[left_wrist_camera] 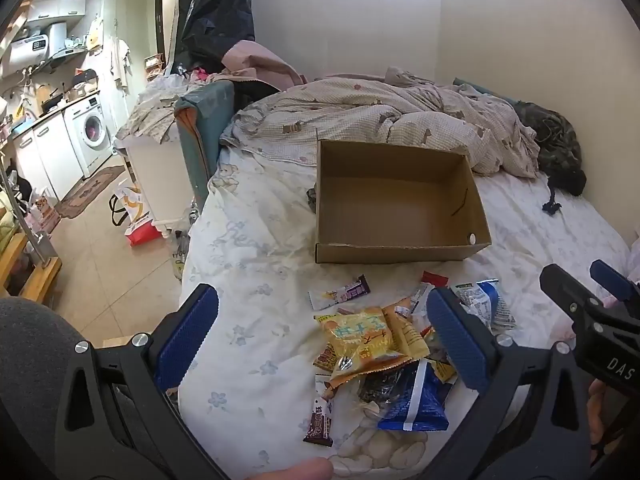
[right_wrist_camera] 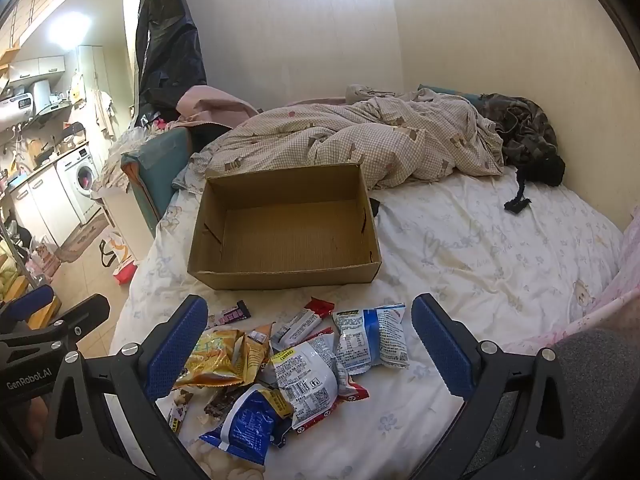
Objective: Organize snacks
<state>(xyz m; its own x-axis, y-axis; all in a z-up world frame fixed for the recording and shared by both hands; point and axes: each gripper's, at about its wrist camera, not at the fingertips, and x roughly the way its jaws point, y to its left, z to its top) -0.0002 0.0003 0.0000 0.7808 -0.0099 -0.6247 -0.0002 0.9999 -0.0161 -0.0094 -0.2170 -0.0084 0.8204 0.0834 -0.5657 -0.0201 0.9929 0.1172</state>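
An open, empty cardboard box [left_wrist_camera: 400, 204] [right_wrist_camera: 286, 232] sits on the bed. In front of it lies a loose pile of snack packets: a yellow packet [left_wrist_camera: 360, 336] [right_wrist_camera: 216, 354], a blue packet [left_wrist_camera: 412, 404] [right_wrist_camera: 248, 420], white-and-blue packets [right_wrist_camera: 372, 338] [right_wrist_camera: 308, 380] and a purple bar [left_wrist_camera: 344, 292]. My left gripper [left_wrist_camera: 320, 336] is open and empty above the pile's left side. My right gripper [right_wrist_camera: 310, 340] is open and empty above the pile. The right gripper also shows in the left wrist view [left_wrist_camera: 592, 292].
A rumpled checked duvet [left_wrist_camera: 380, 116] [right_wrist_camera: 360, 140] lies behind the box, with dark clothing [right_wrist_camera: 524, 136] by the wall. The bed's left edge drops to a tiled floor [left_wrist_camera: 100, 264] with bags and kitchen units. A pink bed rail [right_wrist_camera: 600, 312] is at right.
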